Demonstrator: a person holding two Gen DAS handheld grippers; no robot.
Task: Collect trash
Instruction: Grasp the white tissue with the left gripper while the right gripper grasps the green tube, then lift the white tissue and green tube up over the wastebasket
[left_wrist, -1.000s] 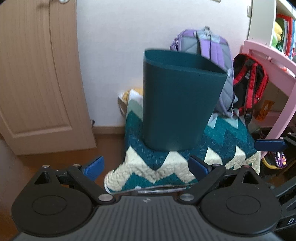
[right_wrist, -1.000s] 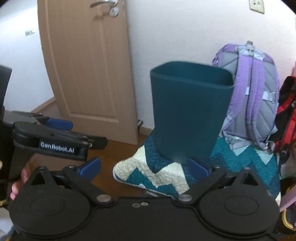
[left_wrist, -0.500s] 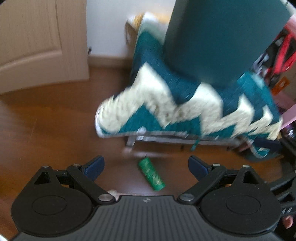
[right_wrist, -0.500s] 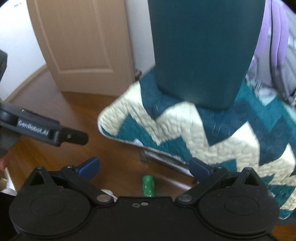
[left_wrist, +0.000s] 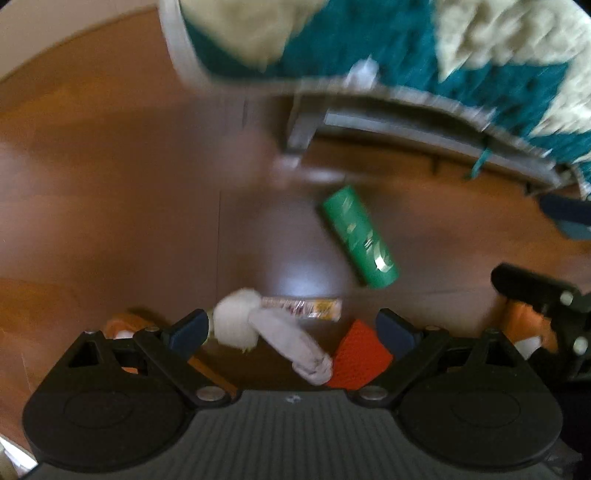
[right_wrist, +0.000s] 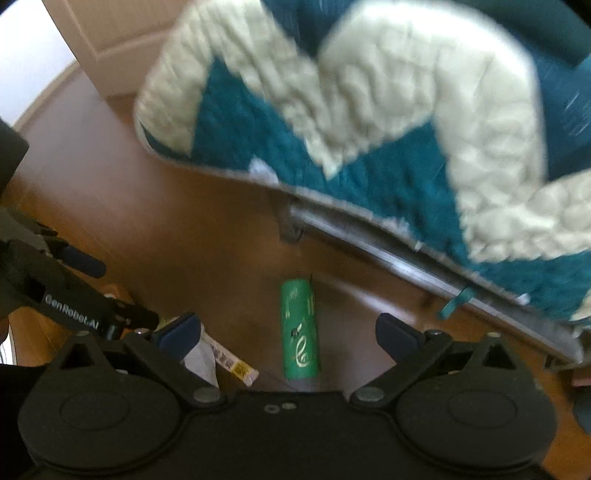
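Note:
A green can (left_wrist: 360, 238) lies on its side on the brown wooden floor, just in front of a quilt-covered seat. Nearer to me lie a crumpled white tissue (left_wrist: 236, 325), a grey rolled cloth (left_wrist: 295, 347), a printed wrapper (left_wrist: 303, 308) and a red piece (left_wrist: 358, 354). My left gripper (left_wrist: 291, 330) hangs open above the tissue and cloth, holding nothing. My right gripper (right_wrist: 288, 332) is open over the green can (right_wrist: 299, 332), with the wrapper (right_wrist: 229, 360) at its left finger. Part of the dark teal bin (right_wrist: 565, 74) shows blurred at the top right.
The teal-and-cream quilt (right_wrist: 369, 129) overhangs a grey metal seat frame (right_wrist: 369, 240) whose leg (left_wrist: 301, 129) stands close behind the can. Orange shapes (left_wrist: 122, 325) lie at the floor's lower edges. The left gripper's body (right_wrist: 74, 306) shows at the left, a door (right_wrist: 110, 29) behind.
Both views have swung down from the teal bin on the quilt to the floor. The can and the other litter have come into view. Both grippers stay open.

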